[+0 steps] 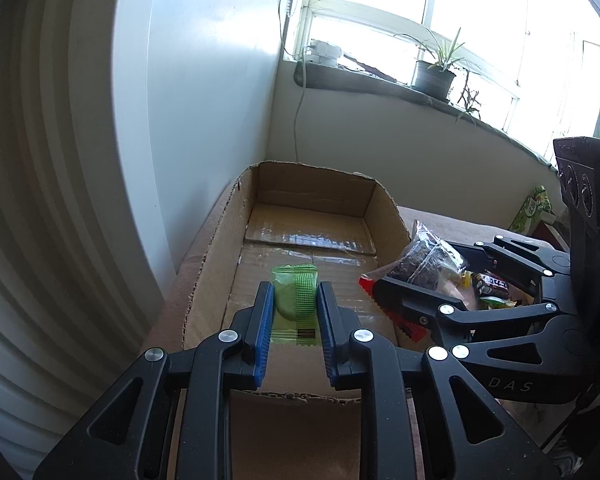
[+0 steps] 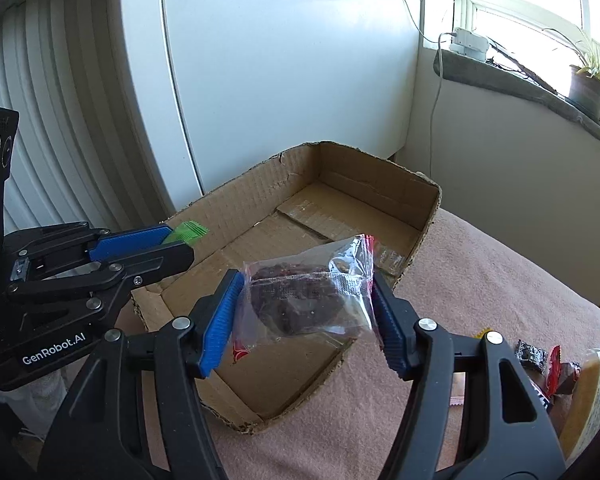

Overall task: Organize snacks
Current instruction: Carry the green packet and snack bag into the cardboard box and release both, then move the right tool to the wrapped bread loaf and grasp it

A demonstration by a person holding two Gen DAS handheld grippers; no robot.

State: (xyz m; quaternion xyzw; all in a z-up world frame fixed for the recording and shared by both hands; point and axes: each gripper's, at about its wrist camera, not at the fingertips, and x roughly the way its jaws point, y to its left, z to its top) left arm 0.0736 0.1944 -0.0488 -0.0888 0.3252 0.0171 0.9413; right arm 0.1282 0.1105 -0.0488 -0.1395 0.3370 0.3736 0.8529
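Pink blanket [image 2: 480, 292]: both tongs over cardboard box [image 1: 216, 264]; left tongs [image 1: 293, 300] clamp green packet [image 1: 296, 304], right tongs [image 2: 306, 300] clamp clear packet [image 2: 308, 292].

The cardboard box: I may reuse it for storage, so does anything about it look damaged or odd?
Yes. The cardboard box has no flaps, and its rim is ragged and torn, worst along the near edge. Old clear tape runs across the floor. The walls stand upright.
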